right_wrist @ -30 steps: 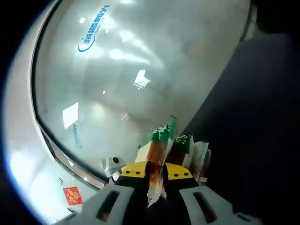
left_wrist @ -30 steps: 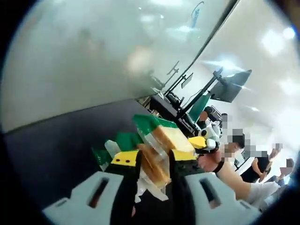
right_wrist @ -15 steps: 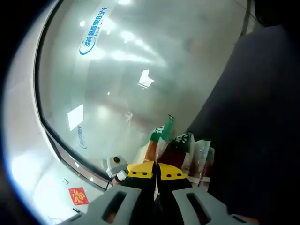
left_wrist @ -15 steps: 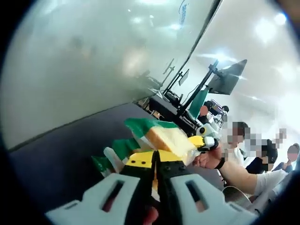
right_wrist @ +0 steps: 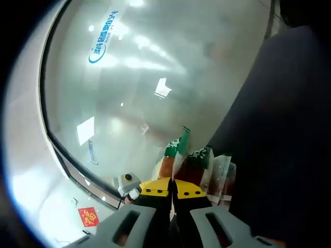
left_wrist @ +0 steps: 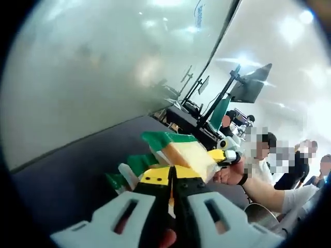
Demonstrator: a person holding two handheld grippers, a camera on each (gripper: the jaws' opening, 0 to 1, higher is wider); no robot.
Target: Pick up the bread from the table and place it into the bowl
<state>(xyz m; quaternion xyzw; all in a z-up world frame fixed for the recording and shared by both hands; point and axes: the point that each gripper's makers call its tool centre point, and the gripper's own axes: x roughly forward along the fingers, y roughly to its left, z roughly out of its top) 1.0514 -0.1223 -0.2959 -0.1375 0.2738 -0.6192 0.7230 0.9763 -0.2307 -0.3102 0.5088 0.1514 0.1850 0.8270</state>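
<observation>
Where jaws meet on bread (left_wrist: pixel 189 153) | left hand-held gripper (left_wrist: pixel 172 176) pinches it | right hand-held gripper (right_wrist: pixel 172 188) pinches it

Glossy clear plastic wraps the bread (left_wrist: pixel 189 155), and the frosted glass wall (left_wrist: pixel 93 67) looks smooth and hazy.

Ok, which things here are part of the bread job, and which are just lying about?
Job: wrapped bread, left claw, right claw, both claws shut on the bread.
Lying about: monitor, frosted glass wall, red sign.
</observation>
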